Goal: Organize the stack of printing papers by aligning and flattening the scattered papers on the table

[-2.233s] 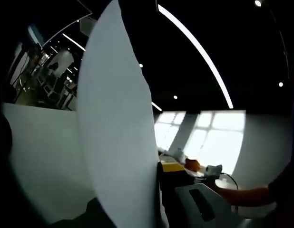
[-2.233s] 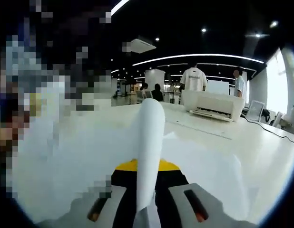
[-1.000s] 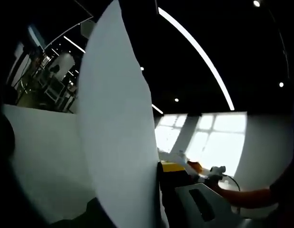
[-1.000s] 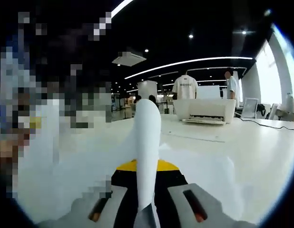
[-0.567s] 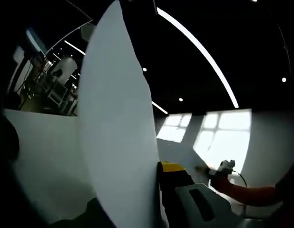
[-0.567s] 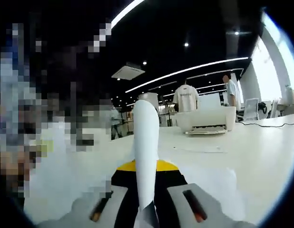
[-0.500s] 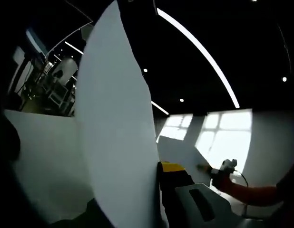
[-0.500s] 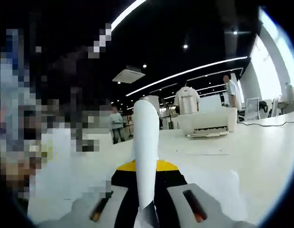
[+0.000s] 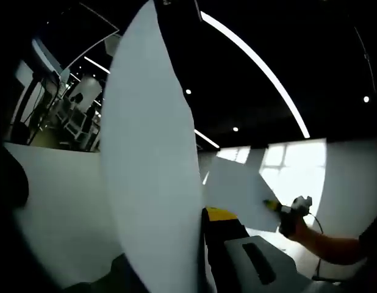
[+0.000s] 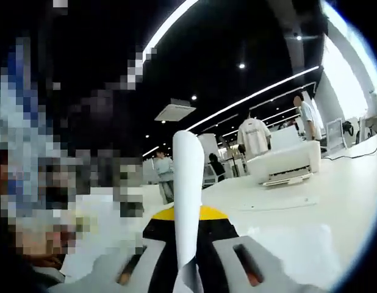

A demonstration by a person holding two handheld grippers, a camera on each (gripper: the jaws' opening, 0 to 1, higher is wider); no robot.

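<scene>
A large white sheet of paper stands up from between my left gripper's jaws, which are shut on its lower edge; it bows and hides the middle-left of the left gripper view. To the right there, my right gripper hangs in the air, clamped on the corner of another white sheet. In the right gripper view that paper shows edge-on as a narrow curved strip rising from my right gripper, shut on it. The white table lies below.
A white printer sits on the table at the far right, with a flat sheet lying in front of it. Several people stand in the background. A person's forearm reaches in behind the right gripper.
The right gripper has risen off the table with its sheet, which now hangs higher in the left gripper view. The right gripper view has tilted upward. The left gripper's paper stays put.
</scene>
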